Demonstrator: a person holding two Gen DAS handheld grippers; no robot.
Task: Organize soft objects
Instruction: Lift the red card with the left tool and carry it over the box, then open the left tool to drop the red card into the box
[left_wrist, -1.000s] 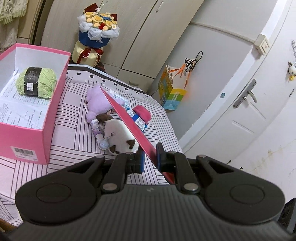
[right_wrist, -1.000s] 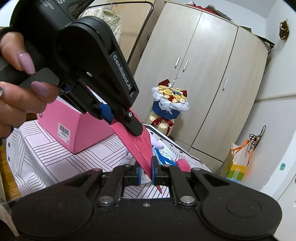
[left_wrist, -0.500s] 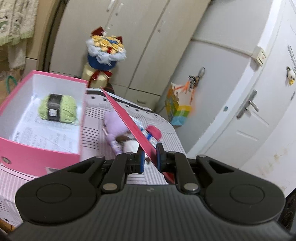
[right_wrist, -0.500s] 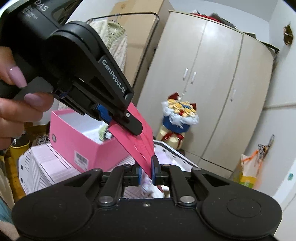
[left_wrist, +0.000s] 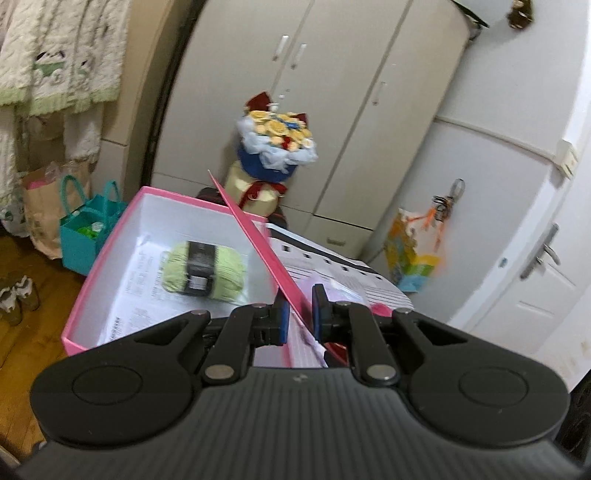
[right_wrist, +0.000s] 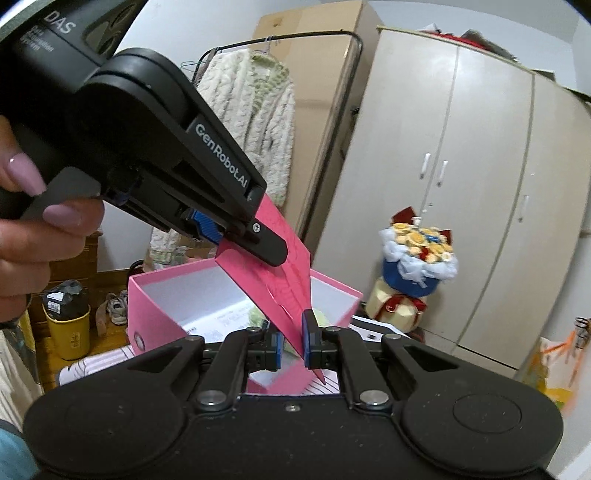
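Note:
Both grippers hold a flat pink box lid (right_wrist: 280, 280) tilted in the air above the open pink box (left_wrist: 110, 243). My left gripper (left_wrist: 298, 308) is shut on the lid's edge (left_wrist: 258, 240); it also shows from the side in the right wrist view (right_wrist: 236, 236). My right gripper (right_wrist: 292, 343) is shut on the lid's lower corner. A green yarn ball (left_wrist: 203, 271) lies inside the box on printed paper. The soft toys on the striped table are mostly hidden behind the gripper; a pink bit (left_wrist: 380, 309) shows.
A striped cloth covers the table (left_wrist: 332, 266). A flower bouquet (left_wrist: 275, 147) stands behind it before beige wardrobes (left_wrist: 332, 92). A teal bag (left_wrist: 88, 229) sits on the wooden floor at left, a colourful bag (left_wrist: 413, 258) at right. A yellow bin (right_wrist: 70, 332) stands on the floor.
Both grippers have carried the lid leftwards and up, from over the soft toys to over the open box. The toys have dropped out of sight.

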